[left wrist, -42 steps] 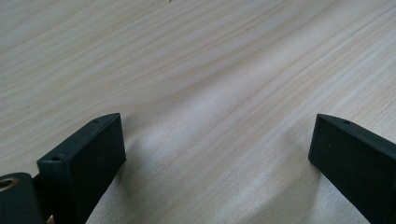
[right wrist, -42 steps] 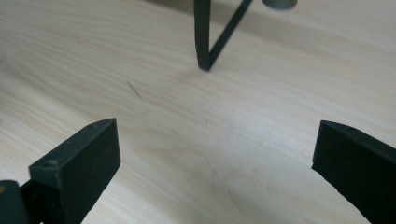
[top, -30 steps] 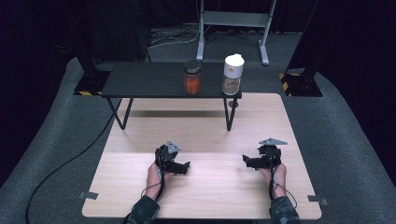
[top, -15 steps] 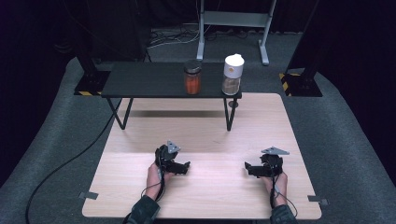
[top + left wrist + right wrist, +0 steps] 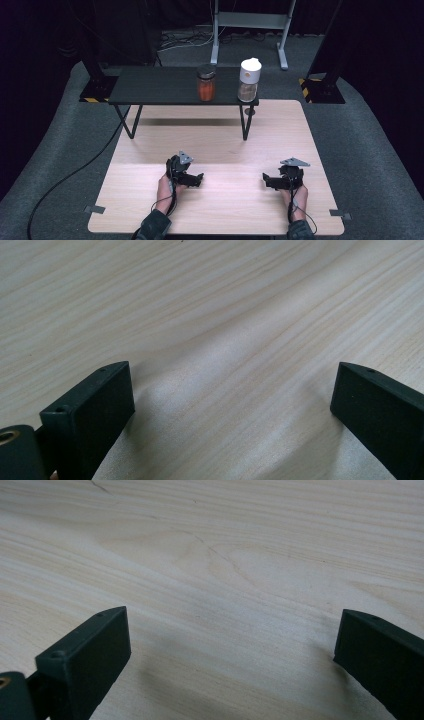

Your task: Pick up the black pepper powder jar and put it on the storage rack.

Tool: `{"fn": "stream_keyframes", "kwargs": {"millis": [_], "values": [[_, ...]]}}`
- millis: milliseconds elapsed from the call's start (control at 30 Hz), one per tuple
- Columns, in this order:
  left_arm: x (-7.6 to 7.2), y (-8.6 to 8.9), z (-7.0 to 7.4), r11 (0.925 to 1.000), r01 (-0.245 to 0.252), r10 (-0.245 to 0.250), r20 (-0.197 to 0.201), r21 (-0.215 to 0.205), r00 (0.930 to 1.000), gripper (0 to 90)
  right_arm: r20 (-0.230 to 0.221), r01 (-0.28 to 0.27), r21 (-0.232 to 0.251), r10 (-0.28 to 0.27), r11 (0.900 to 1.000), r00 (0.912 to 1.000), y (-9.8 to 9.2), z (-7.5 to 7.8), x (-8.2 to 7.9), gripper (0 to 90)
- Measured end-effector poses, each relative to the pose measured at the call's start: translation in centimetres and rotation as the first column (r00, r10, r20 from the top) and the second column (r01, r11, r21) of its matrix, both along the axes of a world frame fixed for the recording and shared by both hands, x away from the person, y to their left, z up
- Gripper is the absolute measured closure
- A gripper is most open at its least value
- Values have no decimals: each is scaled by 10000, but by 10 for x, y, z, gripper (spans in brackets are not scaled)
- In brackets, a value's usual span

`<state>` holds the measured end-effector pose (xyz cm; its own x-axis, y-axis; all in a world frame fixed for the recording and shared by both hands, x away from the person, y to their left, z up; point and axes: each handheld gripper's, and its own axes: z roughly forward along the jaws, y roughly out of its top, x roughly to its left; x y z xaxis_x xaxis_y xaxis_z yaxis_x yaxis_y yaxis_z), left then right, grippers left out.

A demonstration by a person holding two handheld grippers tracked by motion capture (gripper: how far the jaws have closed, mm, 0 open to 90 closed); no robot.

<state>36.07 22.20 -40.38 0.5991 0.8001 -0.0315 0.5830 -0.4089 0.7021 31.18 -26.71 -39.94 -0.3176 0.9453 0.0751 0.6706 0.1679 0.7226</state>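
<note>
My left gripper (image 5: 196, 179) rests low over the light wooden table (image 5: 225, 145), held by a hand at the near left, jaws pointing right. My right gripper (image 5: 268, 181) is held at the near right, jaws pointing left toward the other one. In the left gripper view the left gripper (image 5: 232, 377) stands open with bare wood grain between its jaws. The right gripper (image 5: 232, 622) is likewise open over bare wood in the right gripper view. Neither holds anything.
A low black shelf (image 5: 150, 86) on thin legs stands across the table's far side. On it are a glass jar with orange contents (image 5: 206, 83) and a white-capped jar (image 5: 248, 80). Grey carpet and black stands surround the table.
The right gripper has drawn back toward the near edge and settled lower. The left gripper has stayed put.
</note>
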Motion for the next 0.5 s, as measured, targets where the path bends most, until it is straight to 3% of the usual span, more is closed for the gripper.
{"fn": "stream_keyframes", "kwargs": {"millis": [167,500], "values": [[0,0,0,10000,1,-1,-3,-3,10000,33,-81,-67,-270,65,9996,9999,5,1,2,5],[0,0,0,10000,8,-8,0,-6,10000,33,-109,-87,-337,83,9994,9999,6,2,2,6]]}}
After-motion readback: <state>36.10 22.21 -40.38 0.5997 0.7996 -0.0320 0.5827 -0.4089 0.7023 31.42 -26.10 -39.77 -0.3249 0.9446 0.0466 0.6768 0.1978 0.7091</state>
